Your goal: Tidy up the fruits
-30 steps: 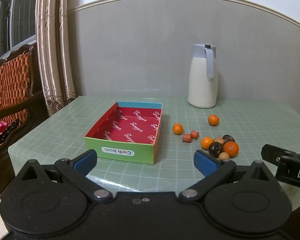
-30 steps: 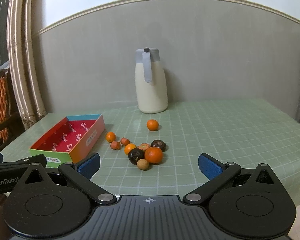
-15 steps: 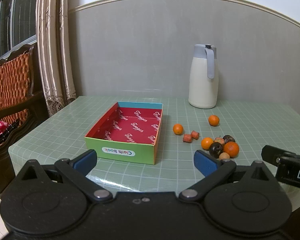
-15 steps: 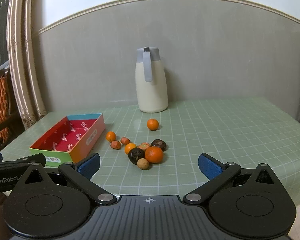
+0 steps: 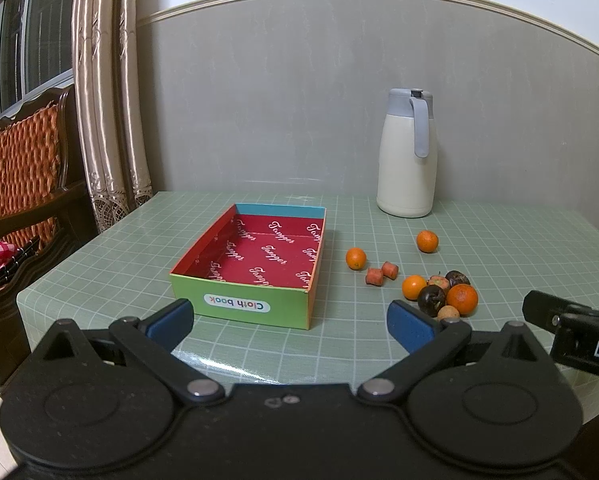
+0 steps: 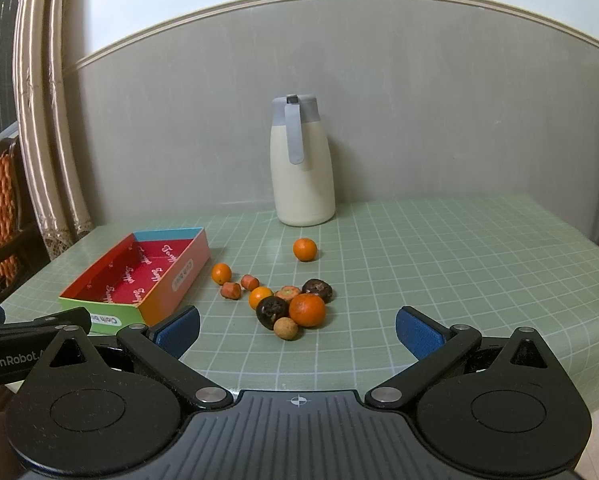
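Note:
A shallow cardboard box (image 5: 255,300) with a red printed inside stands empty on the green checked table; it also shows in the right wrist view (image 6: 111,312). To its right lie loose fruits: several small oranges (image 5: 462,299) (image 6: 307,309), two dark round fruits (image 6: 272,312), a small tan fruit (image 6: 286,328) and two reddish chunks (image 6: 231,290). My left gripper (image 5: 291,326) is open and empty, held before the box's near side. My right gripper (image 6: 297,330) is open and empty, just short of the fruit cluster.
A cream thermos jug (image 5: 407,156) (image 6: 302,164) stands at the back by the grey wall. A wooden chair (image 5: 19,184) and curtains (image 5: 111,92) are to the left of the table. The table's near edge (image 5: 99,320) is close under both grippers.
Both grippers have crept very slightly; the scene is almost unchanged. Nothing was picked up or moved.

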Demonstrator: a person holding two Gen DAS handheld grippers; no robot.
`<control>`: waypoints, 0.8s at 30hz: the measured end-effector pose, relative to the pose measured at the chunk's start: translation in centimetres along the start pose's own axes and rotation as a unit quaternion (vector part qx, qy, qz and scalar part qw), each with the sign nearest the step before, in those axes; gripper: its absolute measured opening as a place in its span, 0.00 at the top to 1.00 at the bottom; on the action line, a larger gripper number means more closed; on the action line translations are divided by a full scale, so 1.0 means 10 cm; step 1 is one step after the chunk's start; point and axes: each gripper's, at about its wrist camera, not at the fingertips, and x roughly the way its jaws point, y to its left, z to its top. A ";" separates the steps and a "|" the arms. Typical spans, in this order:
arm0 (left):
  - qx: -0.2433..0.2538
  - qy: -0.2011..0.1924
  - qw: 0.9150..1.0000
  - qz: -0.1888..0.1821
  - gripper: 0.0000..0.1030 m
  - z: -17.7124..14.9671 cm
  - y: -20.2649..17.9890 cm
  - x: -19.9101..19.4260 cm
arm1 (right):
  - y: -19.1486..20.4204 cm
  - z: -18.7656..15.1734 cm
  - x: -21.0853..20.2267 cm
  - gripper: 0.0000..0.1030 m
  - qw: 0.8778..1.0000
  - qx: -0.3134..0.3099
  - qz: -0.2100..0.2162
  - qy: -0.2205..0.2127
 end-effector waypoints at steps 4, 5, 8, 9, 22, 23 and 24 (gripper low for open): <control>0.000 0.000 1.000 0.000 0.06 0.00 0.00 0.00 | 0.00 0.00 0.00 0.00 1.000 0.000 0.000 0.000; 0.000 0.000 1.000 0.000 0.06 0.00 0.00 0.00 | 0.00 0.00 0.00 0.00 1.000 0.000 0.000 0.000; 0.000 0.000 1.000 0.000 0.06 0.00 0.00 0.00 | -0.01 0.00 0.00 0.00 1.000 0.002 -0.001 0.000; 0.000 0.001 1.000 0.000 0.06 0.00 0.00 0.00 | -0.01 0.00 0.00 0.00 1.000 0.002 -0.001 -0.001; 0.005 0.000 1.000 -0.001 0.06 0.01 -0.02 0.02 | -0.06 0.01 0.02 0.00 1.000 0.006 -0.004 -0.001; 0.006 0.000 1.000 -0.002 0.06 0.02 -0.03 0.03 | -0.06 0.01 0.03 0.00 1.000 0.006 -0.005 -0.001; 0.007 0.000 1.000 -0.002 0.06 0.02 -0.03 0.03 | -0.07 0.01 0.04 0.00 1.000 0.007 -0.005 -0.001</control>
